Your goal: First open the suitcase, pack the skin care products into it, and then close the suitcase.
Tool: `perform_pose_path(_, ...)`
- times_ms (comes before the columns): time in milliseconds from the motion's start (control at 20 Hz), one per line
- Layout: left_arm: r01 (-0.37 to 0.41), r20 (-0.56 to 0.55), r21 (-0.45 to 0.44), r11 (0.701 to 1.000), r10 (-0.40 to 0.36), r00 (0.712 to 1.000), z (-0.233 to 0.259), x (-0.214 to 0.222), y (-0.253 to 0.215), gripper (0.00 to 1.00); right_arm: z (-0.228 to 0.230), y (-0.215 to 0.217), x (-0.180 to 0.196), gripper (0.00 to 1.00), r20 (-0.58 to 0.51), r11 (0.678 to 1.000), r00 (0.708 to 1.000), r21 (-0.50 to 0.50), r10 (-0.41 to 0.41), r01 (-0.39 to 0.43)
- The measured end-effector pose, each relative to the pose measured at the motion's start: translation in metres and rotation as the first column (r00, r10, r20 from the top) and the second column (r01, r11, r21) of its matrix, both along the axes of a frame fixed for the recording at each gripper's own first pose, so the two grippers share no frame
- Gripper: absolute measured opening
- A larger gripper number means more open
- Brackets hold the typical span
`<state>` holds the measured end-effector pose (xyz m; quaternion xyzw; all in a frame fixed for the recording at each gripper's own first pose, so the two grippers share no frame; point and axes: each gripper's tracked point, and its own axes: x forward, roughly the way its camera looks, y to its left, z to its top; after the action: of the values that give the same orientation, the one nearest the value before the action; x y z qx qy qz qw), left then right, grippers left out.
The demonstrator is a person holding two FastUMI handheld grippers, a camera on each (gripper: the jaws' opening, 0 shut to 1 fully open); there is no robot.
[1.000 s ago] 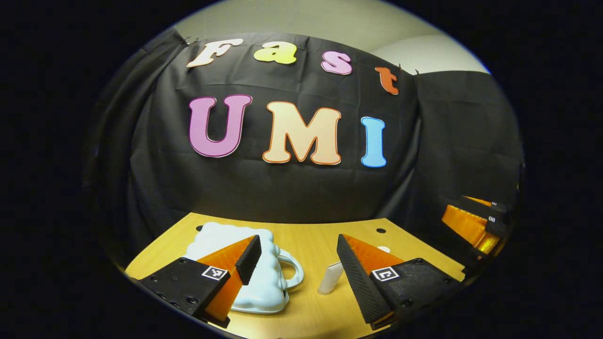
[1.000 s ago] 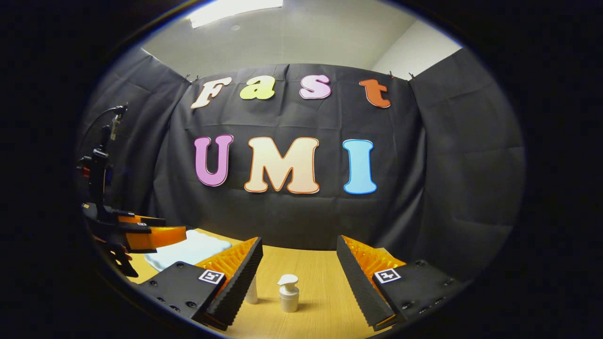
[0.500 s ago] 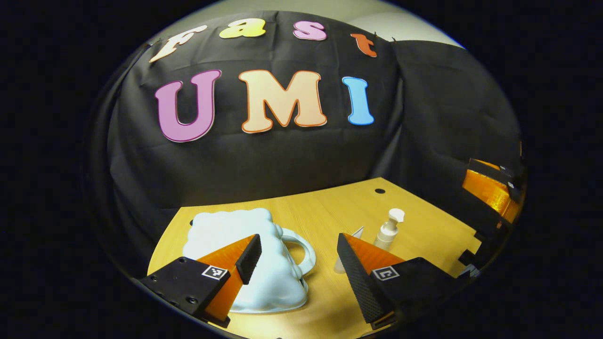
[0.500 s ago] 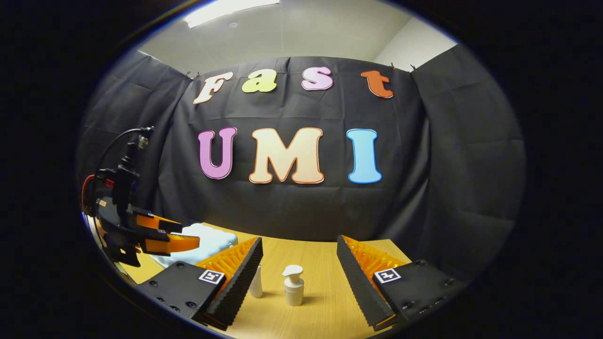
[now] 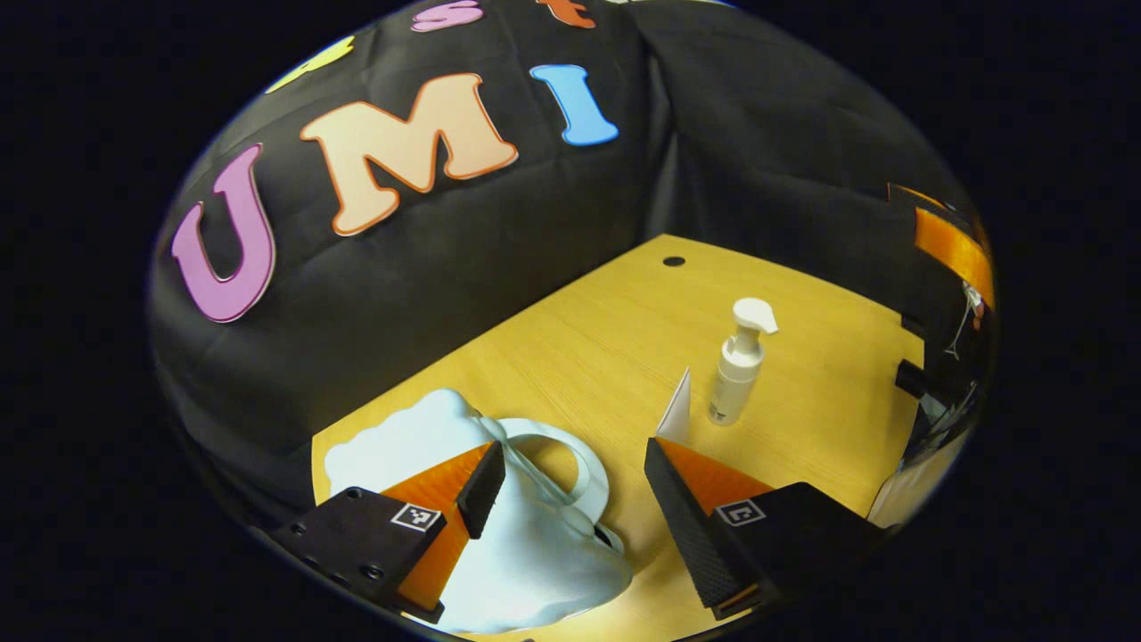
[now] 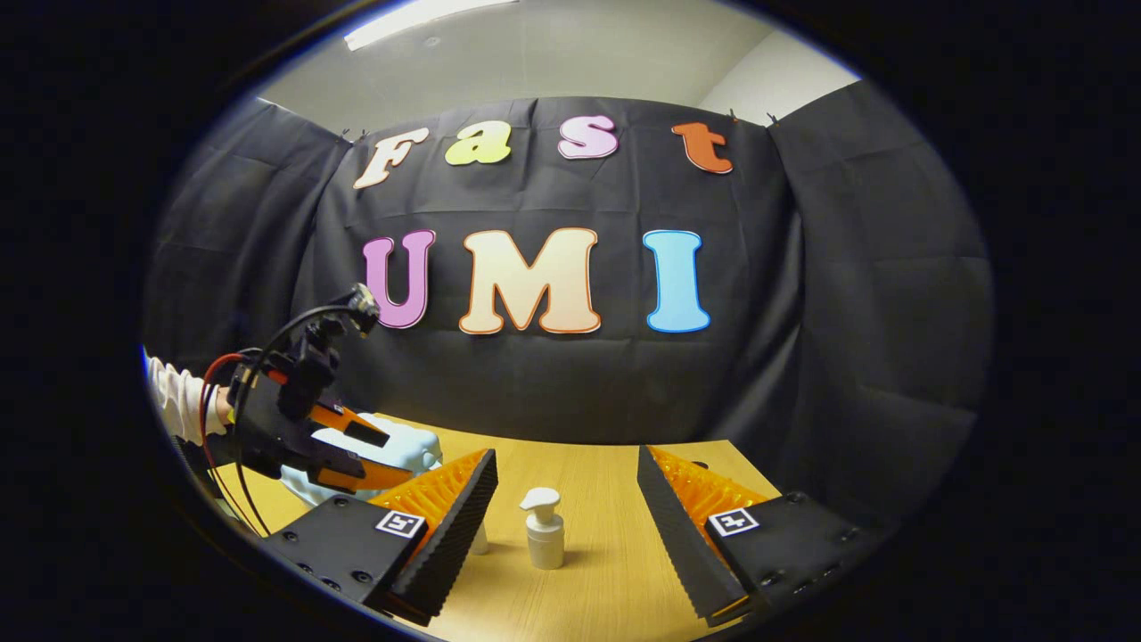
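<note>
So in the left gripper view we've got the left gripper [image 5: 570,477] hanging low over the desk [image 5: 579,348] with its jaws spread wide and nothing between them. The suitcase [image 5: 526,553], a pale blue cloud-shaped case, lies flat and closed right under the jaws. Its looped handle [image 5: 570,450] sits in the gap between the two fingers, nearer the left finger [image 5: 481,489], and as far as we can see neither finger touches it. That left finger overlaps the case's top in the picture, but we honestly can't tell whether it's resting on the shell or just above it.

Just past the right finger [image 5: 691,526] there's a white tube [image 5: 676,415], mostly hidden behind the fingertip, and beside that a white pump bottle [image 5: 738,370] standing upright on bare desk. Both are well ahead of the jaws and clear of the suitcase. At the far right edge a bit of the right gripper [image 5: 954,245] pokes in.

In the right gripper view, the right gripper [image 6: 566,499] also has its jaws spread, holding nothing. The pump bottle [image 6: 544,539] stands upright on the desk [image 6: 606,580] out ahead, roughly in line with the gap but closer to the left finger. The tube [image 6: 480,538] peeks out from behind that finger. Off to the left we see the left gripper [image 6: 374,455] over the suitcase [image 6: 401,446], with a white sleeve [image 6: 174,401] behind it.
</note>
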<state>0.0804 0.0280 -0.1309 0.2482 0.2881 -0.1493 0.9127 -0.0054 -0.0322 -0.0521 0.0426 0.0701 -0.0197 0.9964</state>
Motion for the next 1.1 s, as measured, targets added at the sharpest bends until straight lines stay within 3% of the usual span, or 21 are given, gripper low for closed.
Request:
perform_pose_path(250, 0.038, -0.131, 0.09, 0.995, -0.026, 0.991, -0.029, 0.01, 0.002, 0.95, -0.004, -0.011, -0.004, 0.99, -0.013, 0.999, 0.999, 0.005, -0.032, 0.032)
perform_pose_path(550, 0.115, -0.283, 0.221, 0.968, -0.049, 0.958, -0.06, 0.017, 0.004, 0.95, -0.006, -0.014, -0.006, 0.99, -0.02, 0.999, 0.999, 0.002, -0.039, 0.039)
perform_pose_path(800, 0.119, -0.377, 0.283, 0.952, -0.004, 0.926, -0.085, 0.018, 0.011, 0.92, -0.005, -0.017, -0.007, 0.99, -0.019, 0.999, 0.999, -0.002, -0.046, 0.046)
perform_pose_path(850, 0.114, -0.386, 0.296, 0.948, 0.009, 0.923, -0.087, 0.019, 0.014, 0.97, -0.005, -0.017, -0.007, 0.99, -0.019, 0.999, 0.999, -0.002, -0.049, 0.049)
perform_pose_path(950, 0.107, -0.398, 0.307, 0.946, 0.026, 0.917, -0.091, 0.019, 0.016, 0.88, -0.004, -0.019, -0.007, 0.99, -0.018, 0.999, 0.998, -0.003, -0.055, 0.055)
perform_pose_path(1000, 0.104, -0.406, 0.313, 0.944, 0.034, 0.913, -0.093, 0.02, 0.015, 0.9, -0.006, -0.021, -0.008, 0.99, -0.018, 0.998, 0.998, -0.004, -0.057, 0.057)
perform_pose_path(1100, 0.098, -0.421, 0.325, 0.94, 0.051, 0.906, -0.098, 0.019, 0.021, 0.72, -0.005, -0.022, -0.008, 0.99, -0.018, 0.998, 0.998, -0.003, -0.06, 0.06)
